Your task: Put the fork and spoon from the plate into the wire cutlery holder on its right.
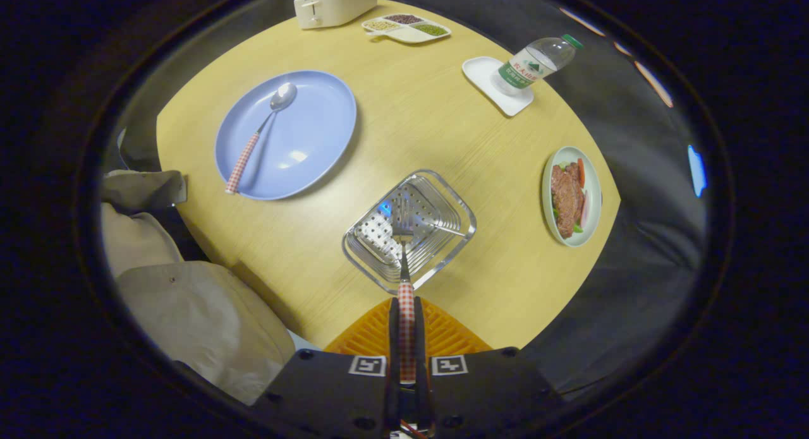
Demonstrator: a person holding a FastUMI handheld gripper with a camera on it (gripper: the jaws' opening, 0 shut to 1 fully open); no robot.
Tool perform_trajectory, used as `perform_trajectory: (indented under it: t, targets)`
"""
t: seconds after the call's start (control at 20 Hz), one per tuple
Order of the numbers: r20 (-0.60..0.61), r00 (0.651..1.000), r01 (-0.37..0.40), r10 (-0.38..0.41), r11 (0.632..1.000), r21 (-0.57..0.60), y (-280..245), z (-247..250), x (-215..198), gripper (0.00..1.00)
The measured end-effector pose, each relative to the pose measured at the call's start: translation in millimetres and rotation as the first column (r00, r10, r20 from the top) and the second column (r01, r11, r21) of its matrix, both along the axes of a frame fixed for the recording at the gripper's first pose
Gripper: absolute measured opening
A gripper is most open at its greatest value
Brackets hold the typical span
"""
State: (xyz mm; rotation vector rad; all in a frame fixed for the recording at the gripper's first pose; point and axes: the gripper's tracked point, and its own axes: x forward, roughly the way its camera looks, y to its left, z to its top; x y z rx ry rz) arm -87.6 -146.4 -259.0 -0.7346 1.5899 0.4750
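My gripper [406, 312] is shut on the red-checked handle of the fork [404, 249]. The fork points straight ahead and down, its tines hanging over the open mouth of the wire cutlery holder [442, 192], which stands just beyond the fingers on the wooden table. Left of the holder lies the blue plate [316, 136]. On the plate rests the spoon [259, 136], its bowl toward the far side and its red-checked handle reaching over the near rim.
A dish of meat and vegetables [571, 196] sits right of the holder. A water bottle [534, 63] stands on a white coaster [486, 72] farther back. A toaster [335, 3] and a divided snack tray [407, 27] stand at the far edge. A person's beige sleeve [196, 325] is near left.
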Motion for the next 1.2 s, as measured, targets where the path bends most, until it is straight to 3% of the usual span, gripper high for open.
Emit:
perform_trajectory:
  t: [0.5,0.7,0.95,1.05,1.2]
  targets:
    - [0.083,0.995,0.043,-0.046,0.998,0.045,9,1,13,0.2]
    - [0.155,0.977,0.122,-0.144,0.982,0.141,21,7,17,0.55]
    - [0.336,0.893,0.205,-0.299,0.936,0.286,44,20,32,0.99]
    - [0.409,0.842,0.21,-0.351,0.912,0.351,58,29,40,0.99]
    - [0.515,0.759,0.157,-0.398,0.88,0.449,81,43,49,0.99]
